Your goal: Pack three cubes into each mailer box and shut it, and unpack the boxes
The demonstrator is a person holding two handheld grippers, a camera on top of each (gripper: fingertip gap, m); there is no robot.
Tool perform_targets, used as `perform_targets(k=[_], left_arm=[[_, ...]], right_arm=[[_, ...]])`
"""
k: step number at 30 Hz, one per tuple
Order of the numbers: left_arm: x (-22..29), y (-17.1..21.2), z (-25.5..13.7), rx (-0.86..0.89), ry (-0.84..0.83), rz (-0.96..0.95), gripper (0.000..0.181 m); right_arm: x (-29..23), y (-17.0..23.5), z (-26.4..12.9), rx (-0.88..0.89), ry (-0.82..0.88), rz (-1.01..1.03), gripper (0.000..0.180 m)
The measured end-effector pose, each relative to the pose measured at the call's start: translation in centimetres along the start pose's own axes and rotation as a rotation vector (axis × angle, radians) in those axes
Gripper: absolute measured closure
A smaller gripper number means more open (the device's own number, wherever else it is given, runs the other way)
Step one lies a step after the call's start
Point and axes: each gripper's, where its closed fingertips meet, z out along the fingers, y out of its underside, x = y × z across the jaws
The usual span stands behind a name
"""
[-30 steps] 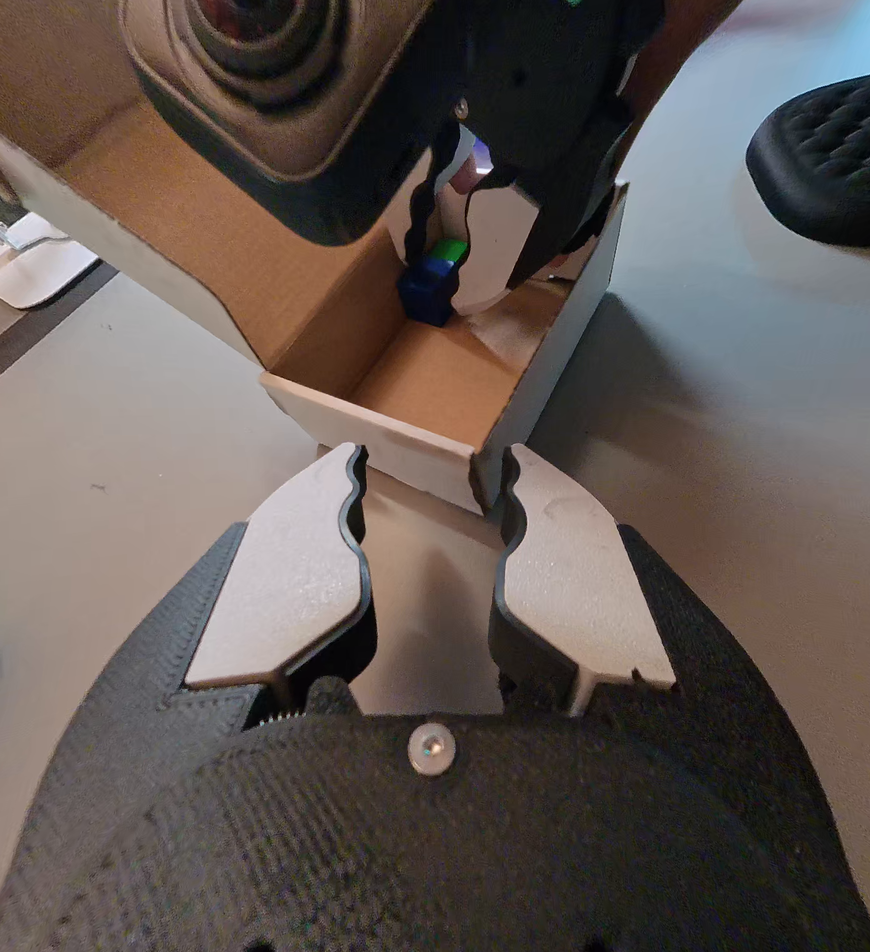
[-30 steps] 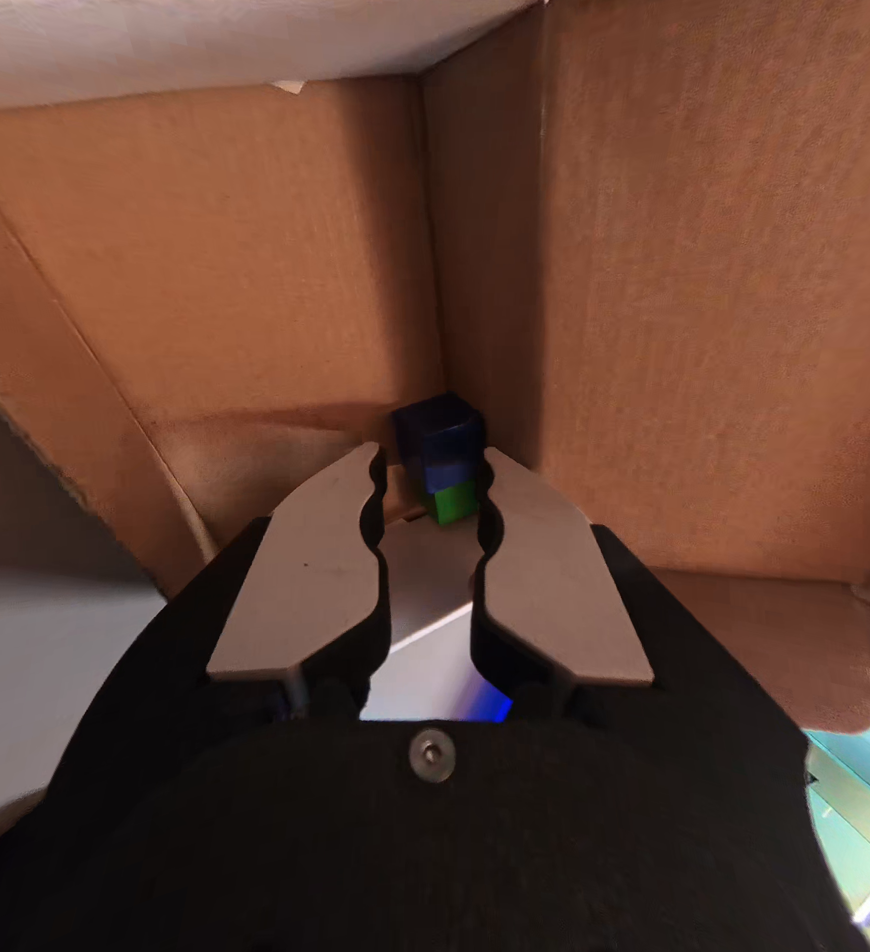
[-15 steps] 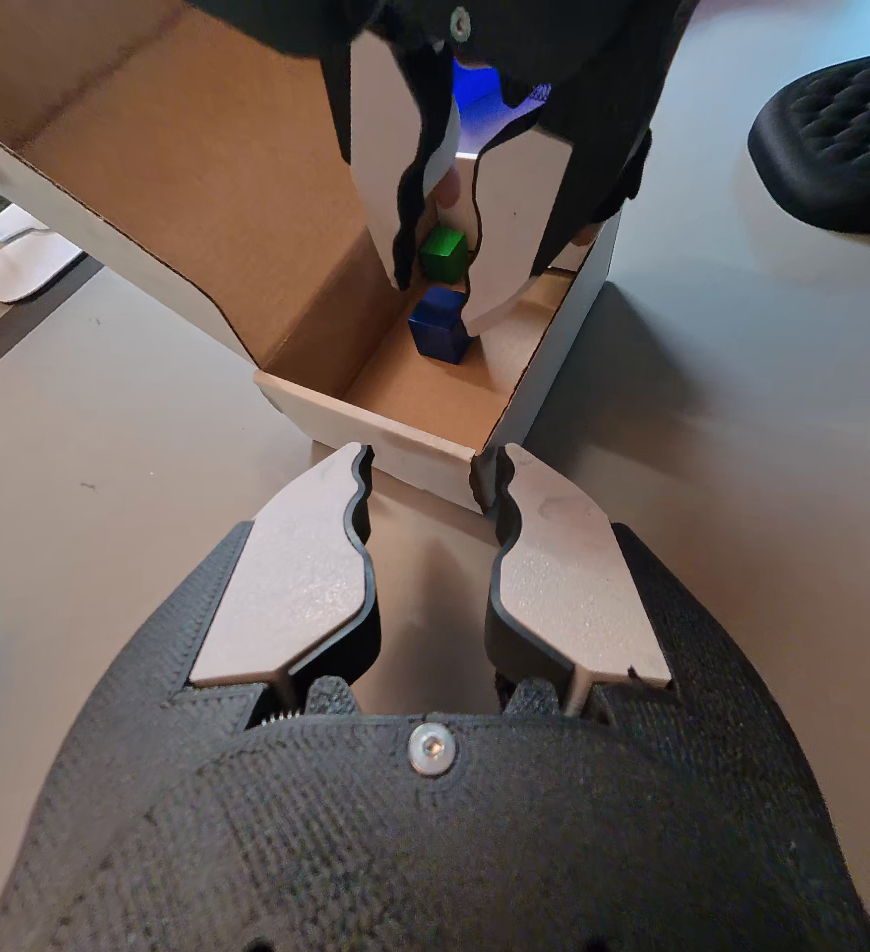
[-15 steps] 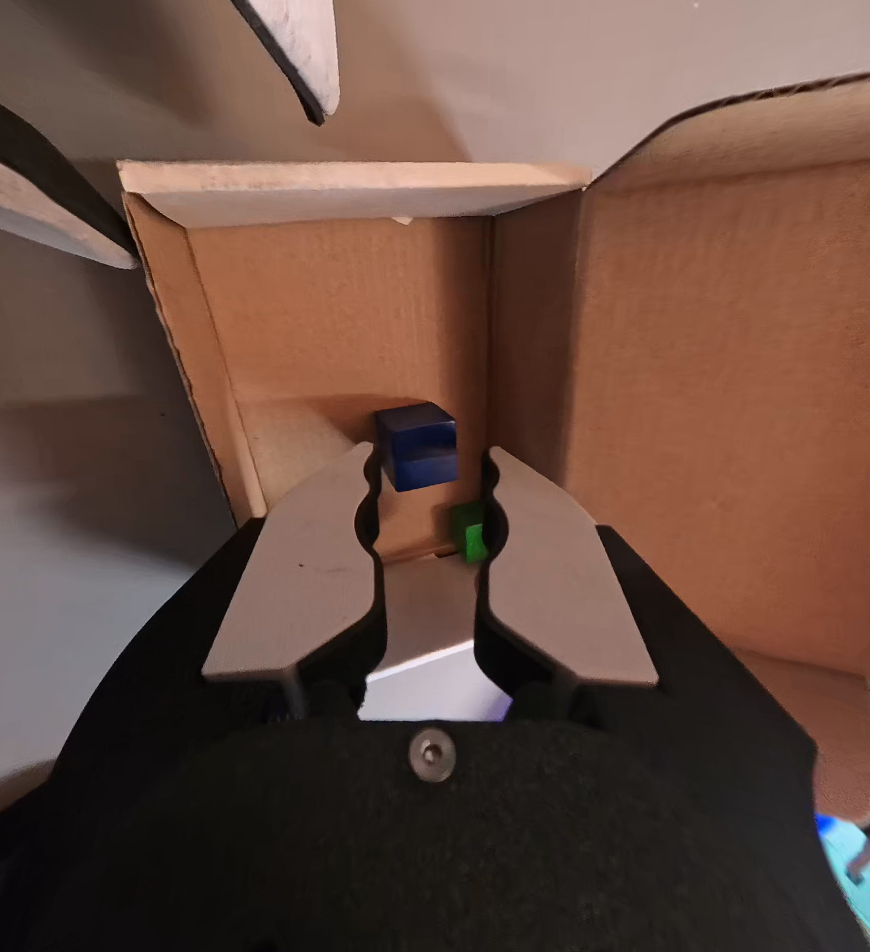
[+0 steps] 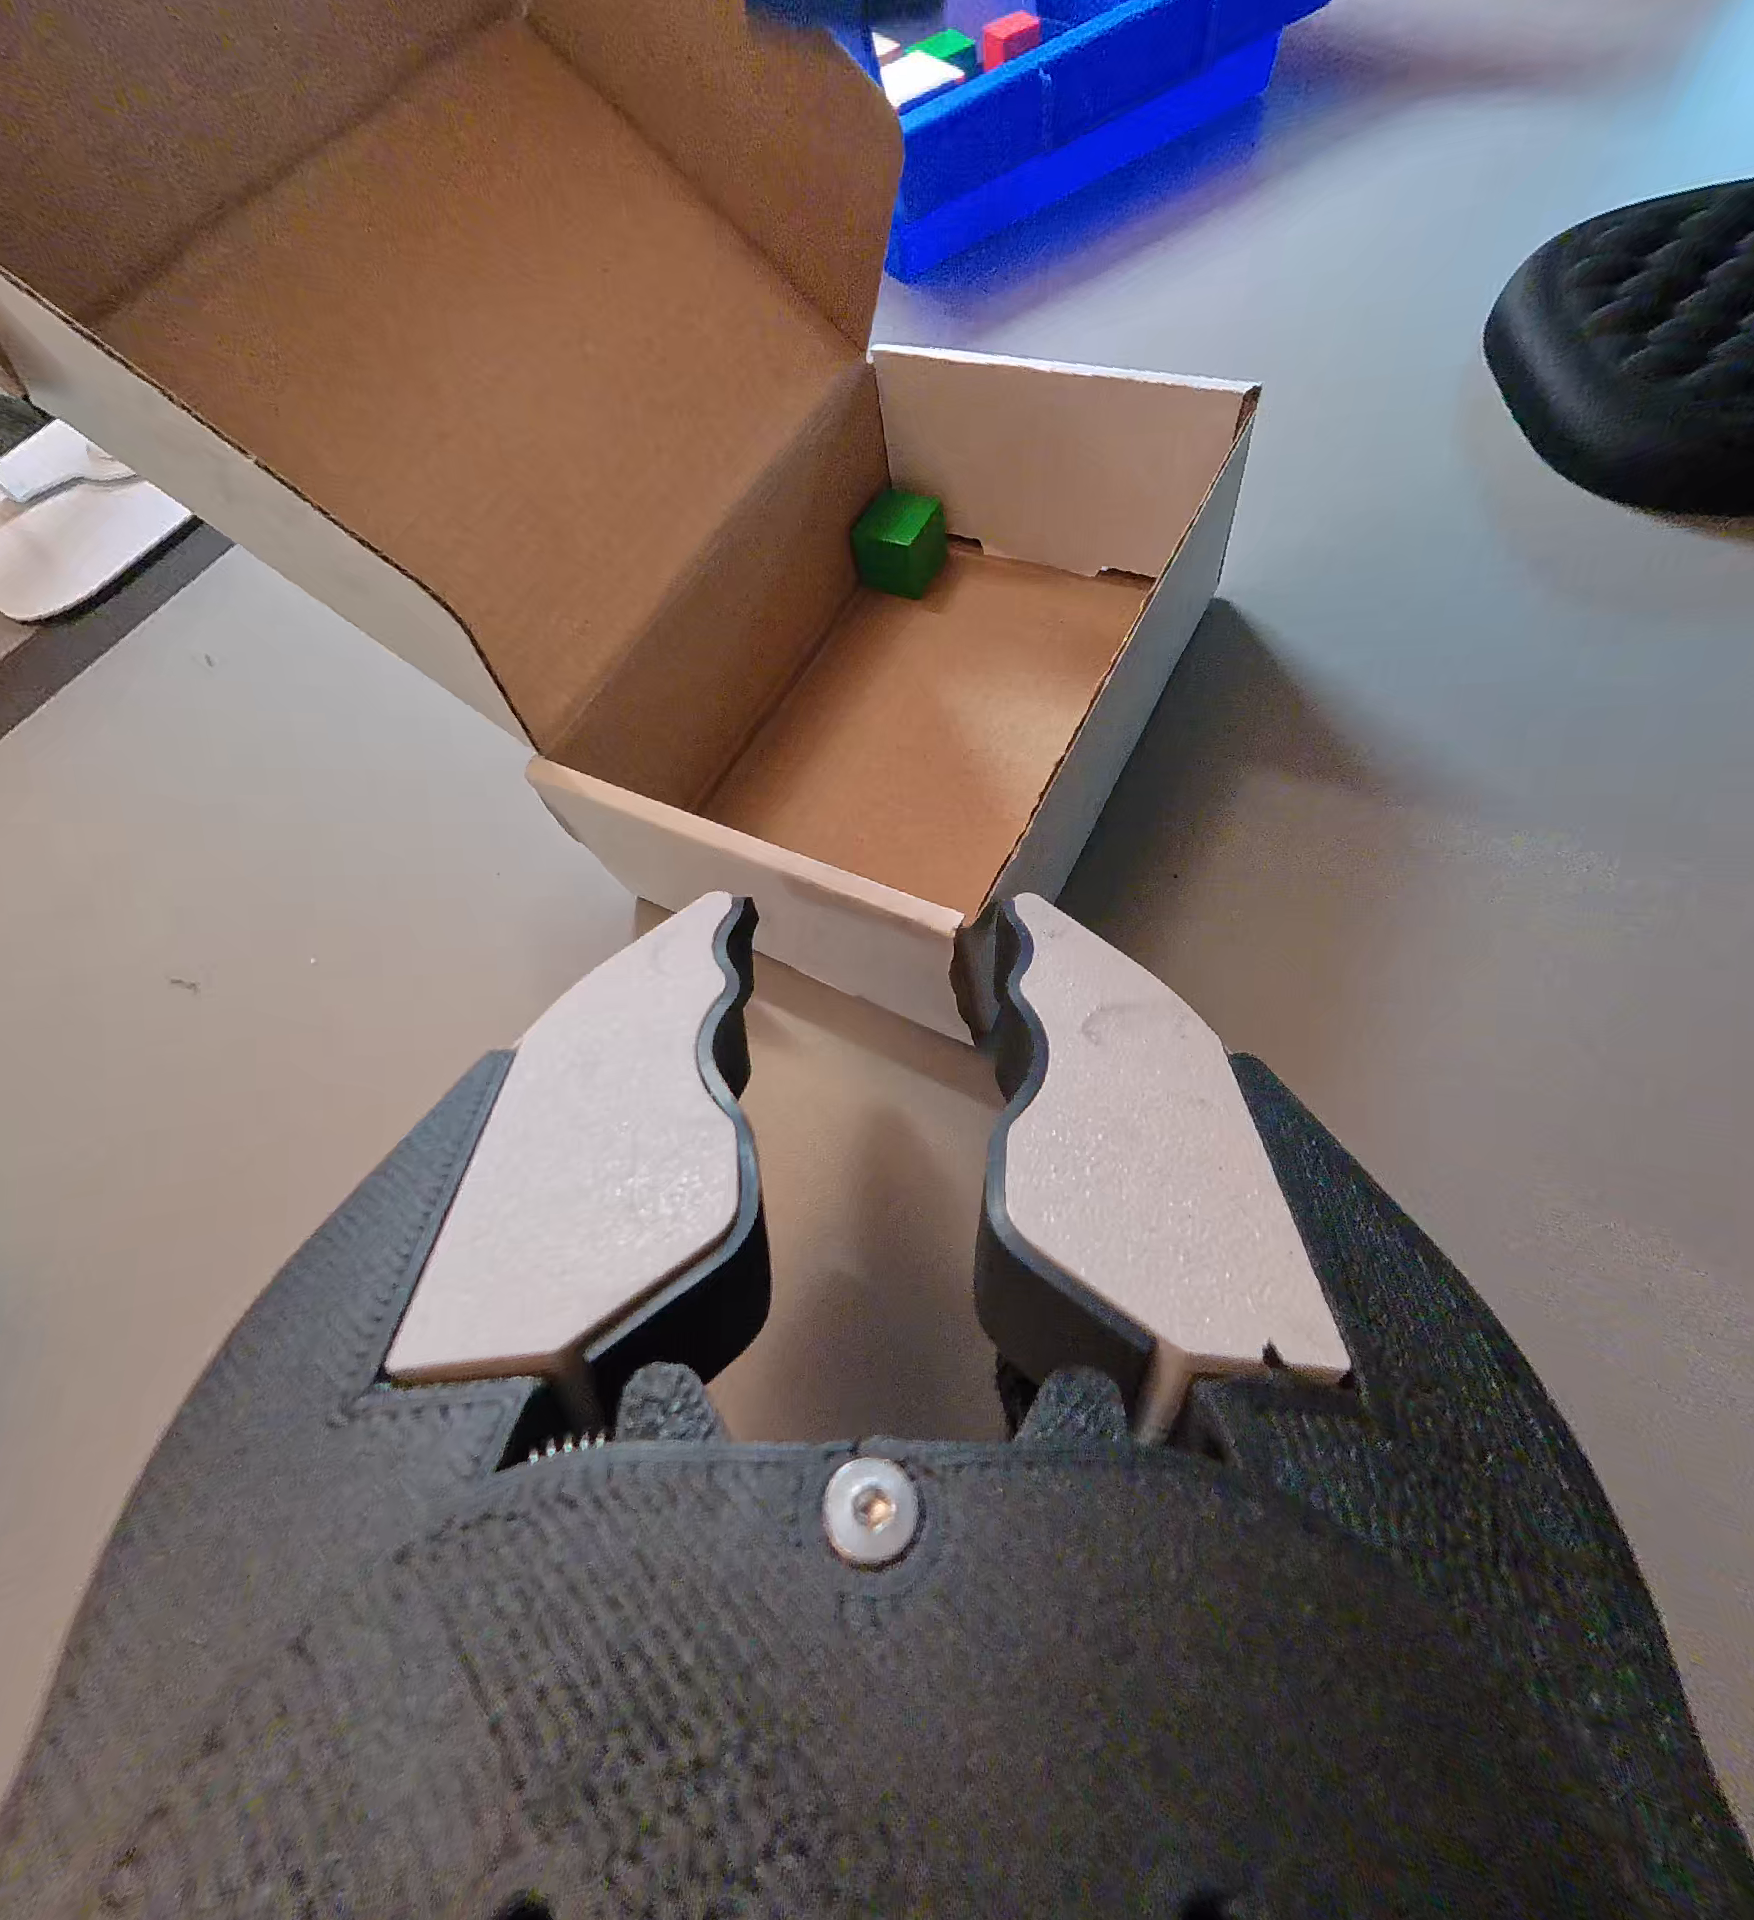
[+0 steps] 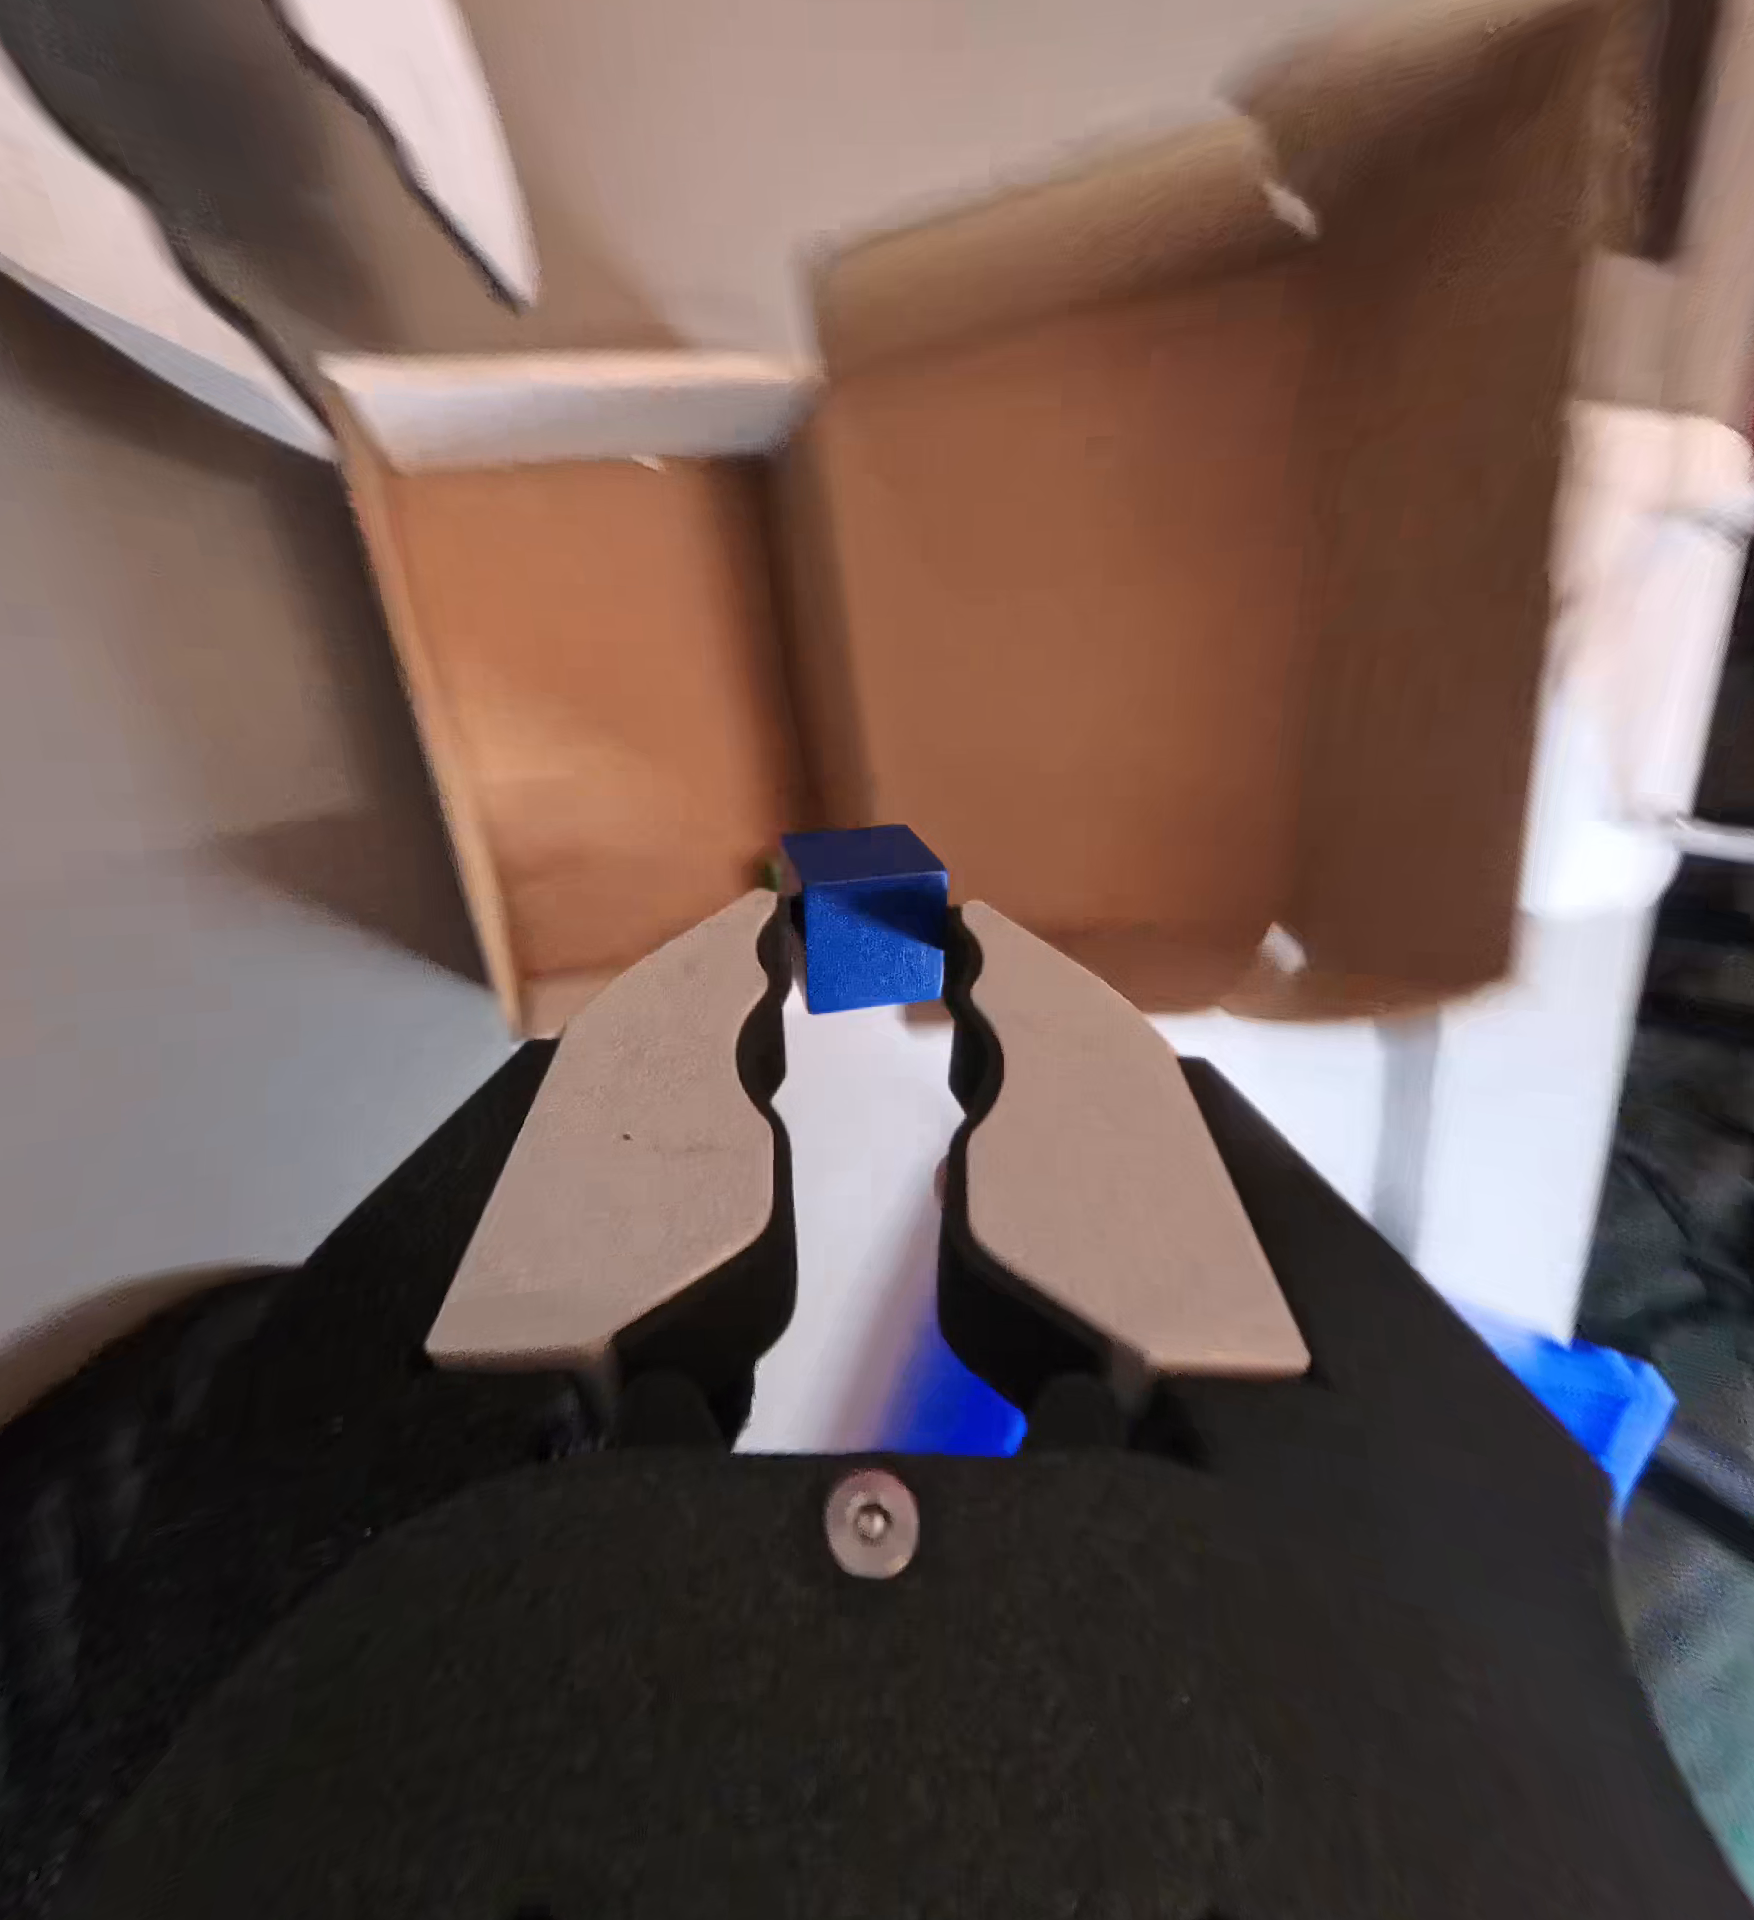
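Note:
An open mailer box (image 5: 857, 914) stands on the grey table with its lid folded back to the left. One green cube (image 5: 897, 543) sits in its far left corner. My left gripper (image 5: 868, 951) is open, low on the table, with the box's near right corner between its fingertips. In the blurred right wrist view my right gripper (image 6: 868, 920) is shut on a blue cube (image 6: 862, 883) and holds it above the open box (image 6: 561, 405). The left gripper's fingers (image 6: 457, 166) show at the top left of that view.
A blue tray (image 5: 1060, 135) with several coloured cubes lies beyond the box. A black textured pad (image 5: 1683, 343) lies at the far right. A white stand base (image 5: 42, 520) sits at the left. A blue bin edge (image 6: 1579, 1403) shows at the lower right. The left gripper's tips are roughly 15 centimetres from the right gripper's.
My right gripper closed on the blue cube inside the box and lifted it up and out, leaving the left wrist view. The green cube stays in the corner. The left gripper has not moved.

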Motion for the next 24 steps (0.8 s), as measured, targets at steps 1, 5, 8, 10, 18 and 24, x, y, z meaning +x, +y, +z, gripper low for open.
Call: perform_targets(k=[1, 5, 8, 10, 18, 24], left_arm=[[0.0, 0.0, 0.0, 0.0, -0.001, 0.003, 0.137], [0.1, 0.0, 0.0, -0.002, -0.007, 0.018, 0.137], [0.2, 0.0, 0.0, -0.001, -0.006, 0.024, 0.137], [0.2, 0.0, 0.0, 0.001, -0.008, 0.025, 0.137], [0.1, 0.1, 0.1, -0.002, 0.001, 0.007, 0.137], [0.3, 0.1, 0.2, -0.004, 0.01, 0.019, 0.137]], right_arm=[[1.8, 1.4, -1.5, -0.027, 0.058, 0.022, 0.152], [7.8, 9.2, -5.0, -0.202, 0.199, 0.136, 0.152], [10.4, 16.2, -4.4, -0.342, 0.207, 0.23, 0.152], [11.0, 20.5, -2.9, -0.416, 0.169, 0.303, 0.152], [10.5, 28.9, 4.1, -0.497, 0.038, 0.427, 0.152], [10.8, 30.1, 6.0, -0.476, 0.034, 0.443, 0.151]])
